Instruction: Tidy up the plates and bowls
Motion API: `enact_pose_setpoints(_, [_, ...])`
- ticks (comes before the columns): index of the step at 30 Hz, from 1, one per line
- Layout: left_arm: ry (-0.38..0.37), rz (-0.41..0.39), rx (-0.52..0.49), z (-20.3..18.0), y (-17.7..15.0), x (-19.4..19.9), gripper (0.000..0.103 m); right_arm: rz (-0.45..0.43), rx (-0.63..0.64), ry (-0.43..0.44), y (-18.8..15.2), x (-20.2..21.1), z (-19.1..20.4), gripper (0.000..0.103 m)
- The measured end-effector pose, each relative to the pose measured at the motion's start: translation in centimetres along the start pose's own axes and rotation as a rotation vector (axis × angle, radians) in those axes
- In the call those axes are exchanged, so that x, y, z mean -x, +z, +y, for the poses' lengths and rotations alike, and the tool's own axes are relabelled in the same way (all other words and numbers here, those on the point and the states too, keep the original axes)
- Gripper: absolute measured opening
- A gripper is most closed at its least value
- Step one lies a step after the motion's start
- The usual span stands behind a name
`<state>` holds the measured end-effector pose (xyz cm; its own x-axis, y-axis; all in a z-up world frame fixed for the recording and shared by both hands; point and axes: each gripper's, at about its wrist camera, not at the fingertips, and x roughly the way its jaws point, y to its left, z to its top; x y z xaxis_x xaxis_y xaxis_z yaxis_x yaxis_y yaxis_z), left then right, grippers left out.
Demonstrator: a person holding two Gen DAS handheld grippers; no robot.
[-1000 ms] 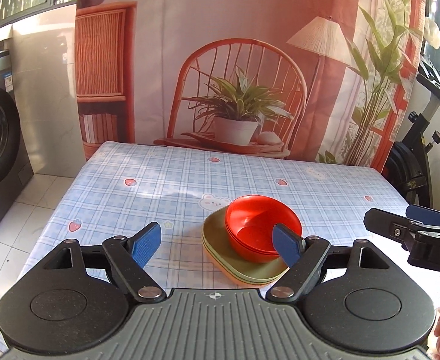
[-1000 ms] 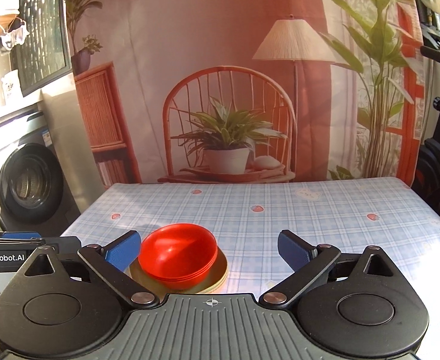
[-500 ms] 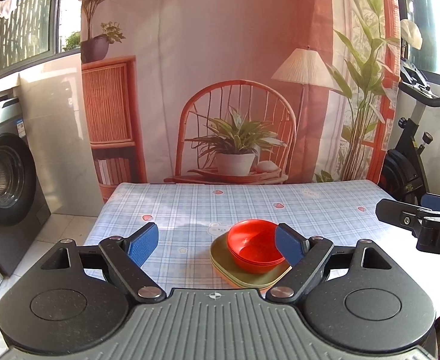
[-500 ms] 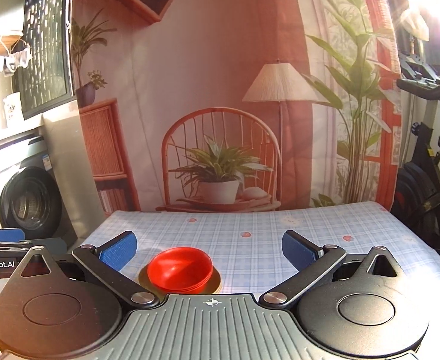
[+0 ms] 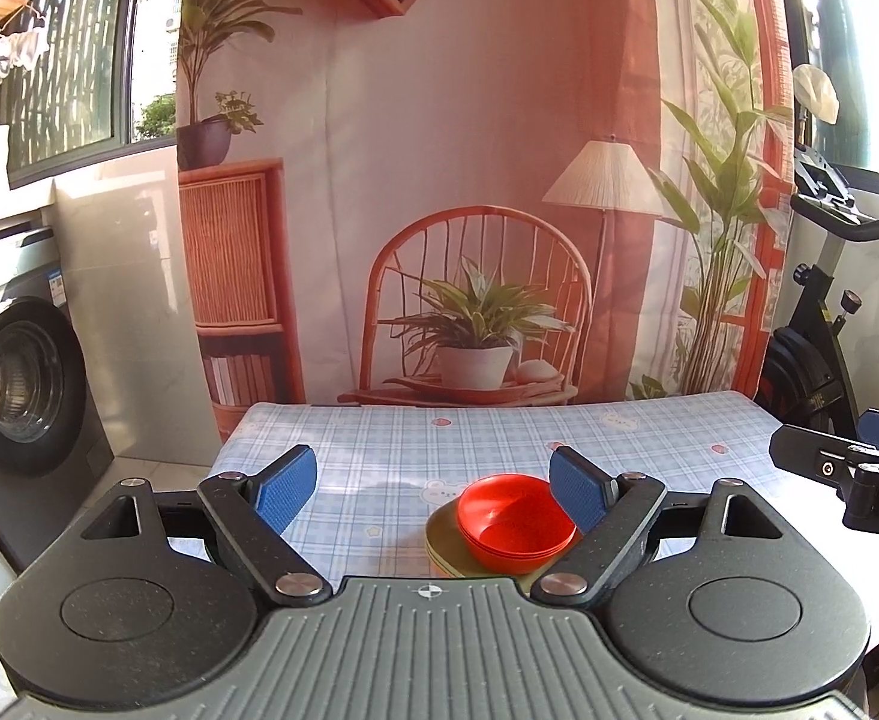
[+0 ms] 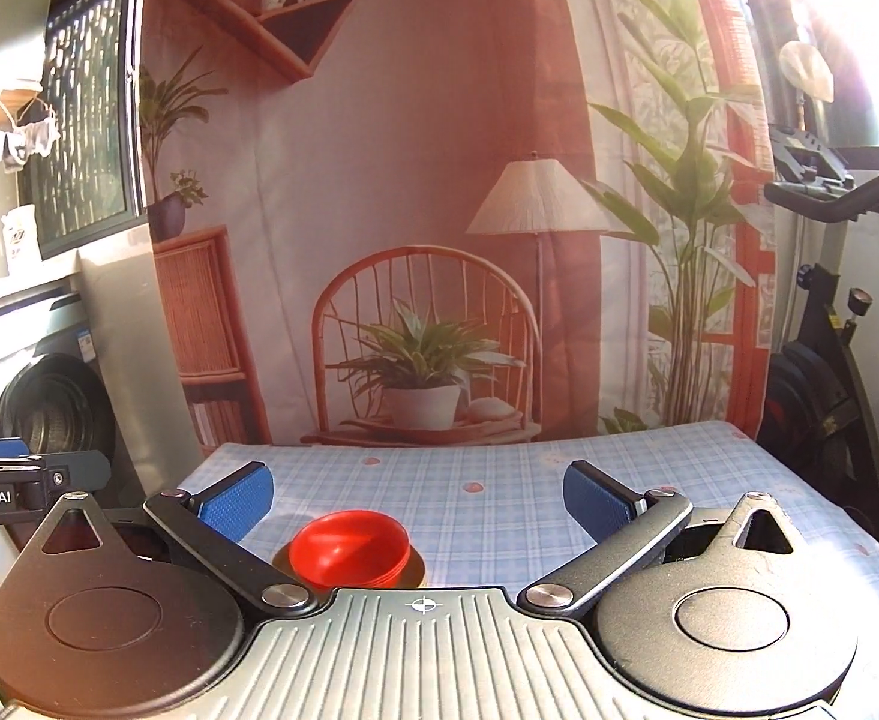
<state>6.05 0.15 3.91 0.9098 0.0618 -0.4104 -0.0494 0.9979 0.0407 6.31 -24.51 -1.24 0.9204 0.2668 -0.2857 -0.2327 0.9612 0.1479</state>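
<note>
A stack of red bowls (image 5: 514, 519) sits on a stack of olive-green plates (image 5: 442, 546) near the front of the table with the blue checked cloth (image 5: 439, 444). My left gripper (image 5: 433, 483) is open and empty, held back from and above the stack. My right gripper (image 6: 418, 495) is open and empty, also back from the stack. The red bowls (image 6: 349, 549) on the plates (image 6: 415, 570) show low left of centre in the right wrist view. The right gripper shows at the right edge of the left wrist view (image 5: 847, 468).
A printed backdrop with a chair, plant and lamp (image 5: 475, 324) hangs behind the table. A washing machine (image 5: 13, 384) stands at the left. An exercise bike (image 5: 823, 312) stands at the right. The cloth-covered table's far edge (image 6: 469, 450) meets the backdrop.
Both grippers have drawn back and tilted up from the stack, which now looks smaller and lower in both views. Both stay open and empty. The bowls and plates have not moved.
</note>
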Motion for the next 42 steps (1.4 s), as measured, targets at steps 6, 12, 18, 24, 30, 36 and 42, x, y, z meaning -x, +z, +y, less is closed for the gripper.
enact_pose_setpoints(6, [0.021,-0.002,-0.005,-0.1,-0.3,0.3,0.086,0.002,-0.01,0.011,-0.3,0.3,0.1,0.102])
enact_pose_setpoints(12, [0.032,-0.019,-0.018,-0.3,-0.6,0.9,0.086,0.004,-0.004,0.007,-0.7,0.4,0.2,0.102])
enact_pose_setpoints(18, [0.046,-0.029,0.0,0.1,-1.0,1.1,0.086,0.012,0.008,-0.005,-1.2,0.4,0.3,0.102])
enact_pose_setpoints(24, [0.053,-0.02,0.002,0.4,-1.4,1.2,0.086,0.013,0.017,-0.01,-1.5,0.4,0.7,0.102])
enact_pose_setpoints(30, [0.058,-0.027,0.008,0.8,-1.5,1.3,0.086,0.012,0.028,-0.01,-1.5,0.5,1.0,0.102])
enact_pose_setpoints(36, [0.057,-0.024,0.01,0.8,-1.6,1.3,0.086,0.013,0.031,-0.01,-1.6,0.6,1.1,0.102])
enact_pose_setpoints(42, [0.056,-0.019,0.01,0.7,-1.8,1.3,0.086,0.016,0.031,-0.009,-1.6,0.5,1.1,0.102])
